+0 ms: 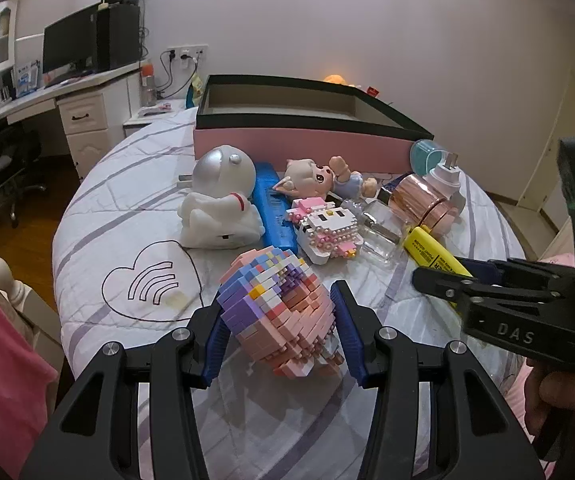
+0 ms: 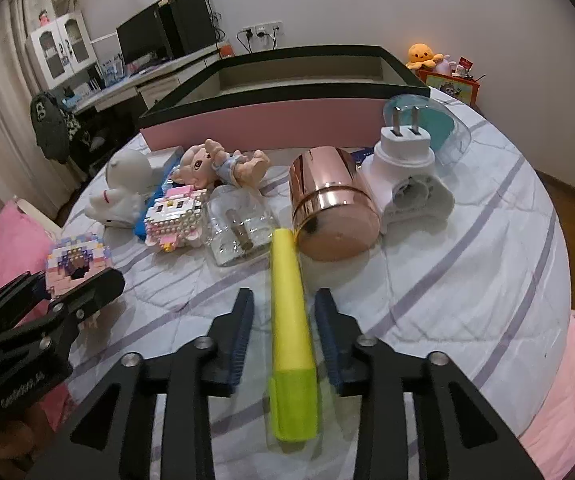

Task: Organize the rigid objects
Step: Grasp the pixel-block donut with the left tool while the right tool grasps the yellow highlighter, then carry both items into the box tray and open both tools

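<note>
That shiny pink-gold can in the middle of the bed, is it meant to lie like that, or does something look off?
The rose-gold can lies tipped on its side, touching the tip of the yellow highlighter. The clear glass bottle beside it is also lying flat. Nothing looks spilled or broken; the pink box behind appears empty.

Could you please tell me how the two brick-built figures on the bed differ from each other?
The pink-and-purple brick figure sits between the left gripper's fingers, near the bed's front; the white kitten brick figure lies free in the clutter, beside the clear bottle. The first is mostly pink with purple bands; the second mostly white with pink bows. Both are built of tiny bricks.
</note>
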`<act>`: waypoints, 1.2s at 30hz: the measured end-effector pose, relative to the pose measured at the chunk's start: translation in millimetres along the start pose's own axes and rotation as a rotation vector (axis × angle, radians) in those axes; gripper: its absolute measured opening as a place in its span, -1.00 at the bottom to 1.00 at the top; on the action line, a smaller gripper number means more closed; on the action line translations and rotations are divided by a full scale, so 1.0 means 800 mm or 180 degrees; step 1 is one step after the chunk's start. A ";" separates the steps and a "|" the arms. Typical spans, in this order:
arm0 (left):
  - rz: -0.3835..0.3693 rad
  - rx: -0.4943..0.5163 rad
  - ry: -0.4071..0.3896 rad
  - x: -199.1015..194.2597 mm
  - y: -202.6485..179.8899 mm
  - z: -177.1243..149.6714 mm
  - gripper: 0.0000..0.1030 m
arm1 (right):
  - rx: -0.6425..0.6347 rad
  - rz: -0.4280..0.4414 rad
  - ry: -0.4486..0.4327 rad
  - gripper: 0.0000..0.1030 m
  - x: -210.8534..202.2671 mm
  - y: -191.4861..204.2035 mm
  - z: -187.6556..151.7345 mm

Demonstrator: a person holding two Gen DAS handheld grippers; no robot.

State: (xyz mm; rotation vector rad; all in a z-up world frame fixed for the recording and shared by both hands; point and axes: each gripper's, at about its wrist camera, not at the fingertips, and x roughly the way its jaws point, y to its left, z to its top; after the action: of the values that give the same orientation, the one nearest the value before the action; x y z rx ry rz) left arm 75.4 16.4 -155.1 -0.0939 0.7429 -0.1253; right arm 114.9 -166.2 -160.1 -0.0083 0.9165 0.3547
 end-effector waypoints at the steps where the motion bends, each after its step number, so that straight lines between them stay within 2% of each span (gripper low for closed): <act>1: -0.0002 0.0002 0.0000 0.000 0.000 0.000 -0.05 | -0.0051 -0.0020 0.0006 -0.24 0.001 0.003 0.002; 4: -0.0004 0.0012 -0.0008 0.000 -0.002 0.000 -0.05 | -0.0224 -0.0092 0.0018 -0.73 0.002 0.013 0.001; 12: -0.0020 0.0036 -0.0082 -0.010 -0.006 0.006 -0.05 | -0.0107 0.0138 -0.0136 -0.73 -0.022 0.006 -0.004; 18: -0.0083 0.0057 -0.0197 -0.025 -0.011 0.025 -0.05 | -0.0104 0.0251 -0.0341 -0.73 -0.050 0.007 0.016; 23: -0.0096 0.0082 -0.0421 -0.040 -0.010 0.077 -0.05 | -0.0142 0.0234 -0.0554 -0.73 -0.070 0.004 0.058; 28: -0.0069 0.0106 -0.0589 -0.029 -0.005 0.153 -0.05 | -0.0140 0.0170 -0.0747 -0.73 -0.075 -0.011 0.128; 32: -0.0056 0.0144 -0.0522 0.008 -0.004 0.207 -0.05 | -0.0051 0.0178 -0.0743 -0.73 -0.053 -0.029 0.194; 36: -0.0016 0.0126 -0.0261 0.073 -0.001 0.249 -0.05 | 0.0042 0.0196 -0.0528 -0.73 -0.008 -0.040 0.235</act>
State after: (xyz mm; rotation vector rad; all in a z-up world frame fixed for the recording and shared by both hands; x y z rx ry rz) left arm 253.2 15.3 -47.5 -0.0627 0.6580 -0.1401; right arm 266.4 -168.8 -44.4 0.0609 0.7560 0.4006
